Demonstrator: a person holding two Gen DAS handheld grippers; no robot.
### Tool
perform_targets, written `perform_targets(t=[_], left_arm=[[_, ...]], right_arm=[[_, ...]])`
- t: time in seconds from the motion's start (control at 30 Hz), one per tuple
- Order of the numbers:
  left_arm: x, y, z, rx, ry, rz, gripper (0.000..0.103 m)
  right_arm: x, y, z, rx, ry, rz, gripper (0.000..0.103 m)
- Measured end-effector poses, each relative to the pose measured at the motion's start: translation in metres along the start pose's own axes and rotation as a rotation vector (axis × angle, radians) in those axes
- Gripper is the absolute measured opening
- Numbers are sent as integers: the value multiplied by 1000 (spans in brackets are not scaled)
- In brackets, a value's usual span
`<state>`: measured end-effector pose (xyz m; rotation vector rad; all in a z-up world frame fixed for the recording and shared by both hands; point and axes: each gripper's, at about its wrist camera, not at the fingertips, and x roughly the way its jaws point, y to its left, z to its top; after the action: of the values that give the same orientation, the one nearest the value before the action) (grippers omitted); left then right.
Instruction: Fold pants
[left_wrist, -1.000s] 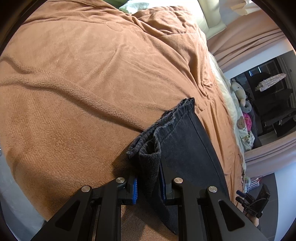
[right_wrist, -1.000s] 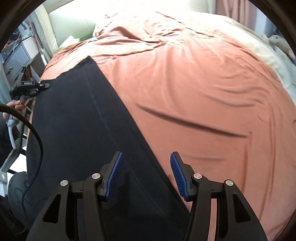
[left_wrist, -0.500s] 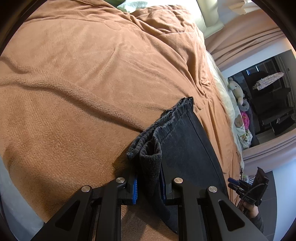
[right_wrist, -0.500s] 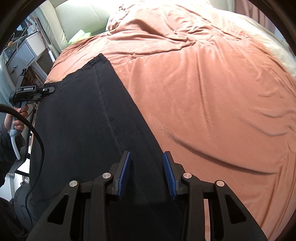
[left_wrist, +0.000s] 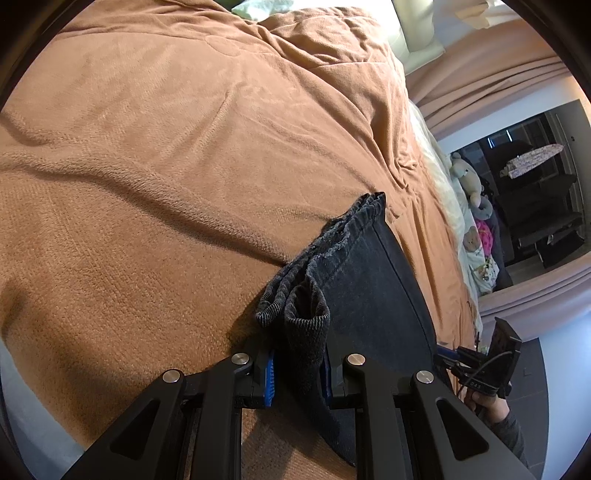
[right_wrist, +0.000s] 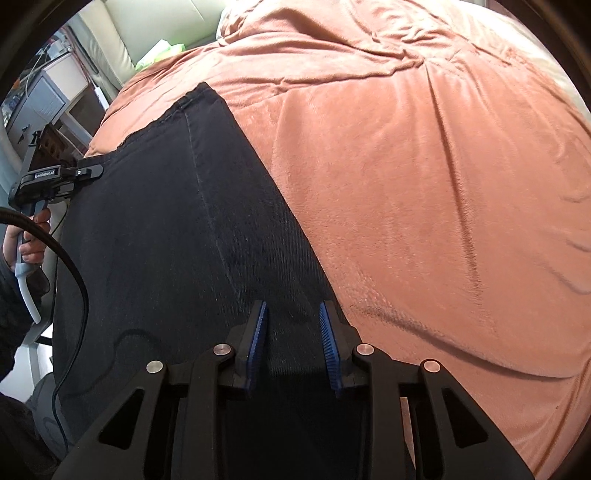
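Black pants (left_wrist: 369, 288) lie flat along the near edge of a bed, on a brown blanket (left_wrist: 147, 184). My left gripper (left_wrist: 297, 373) is shut on a bunched end of the pants, whose frayed hem stands up in front of it. In the right wrist view the pants (right_wrist: 166, 221) stretch away to that held end, where the left gripper (right_wrist: 85, 171) shows small. My right gripper (right_wrist: 293, 332) points down over the pants near their right edge. Its jaws are closing with black cloth between them, and a gap still shows. It also appears at the far end (left_wrist: 476, 369).
The blanket (right_wrist: 443, 184) spreads wide to the right of the pants. Soft toys (left_wrist: 465, 173) sit past the bed's far side by a dark window. A cream headboard (right_wrist: 147, 26) and a bedside cabinet (right_wrist: 48, 99) stand beyond. A black cable (right_wrist: 74, 277) hangs at the left.
My right gripper has moved along the pants toward their right edge and lower, and its jaws have narrowed. The left gripper keeps its hold and has not moved.
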<state>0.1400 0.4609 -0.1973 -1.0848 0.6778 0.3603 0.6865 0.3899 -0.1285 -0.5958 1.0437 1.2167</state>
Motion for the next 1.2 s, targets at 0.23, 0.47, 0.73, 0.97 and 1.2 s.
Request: perform_targets(t=[0.23,0.47,0.73,0.97,1.2], left_arm=[[1,1,1,0,-3,-7,18],[0,-1,-2,-4,-3,-5,21],[2,-3,-5,-3,-7,-10,23],[6,0,-1,-7,-23,-3,23],[5,-2,13,10,-43,16,13]], right_arm=[[-7,15,3,-37,-18,-69,0],[-24,23,6,-47,-57,-139,0],[-17,19,9,-3,-53,-198,0],[4,20,6,22,-21,-208,0],[-24,30,0,51,-74,-204,0]])
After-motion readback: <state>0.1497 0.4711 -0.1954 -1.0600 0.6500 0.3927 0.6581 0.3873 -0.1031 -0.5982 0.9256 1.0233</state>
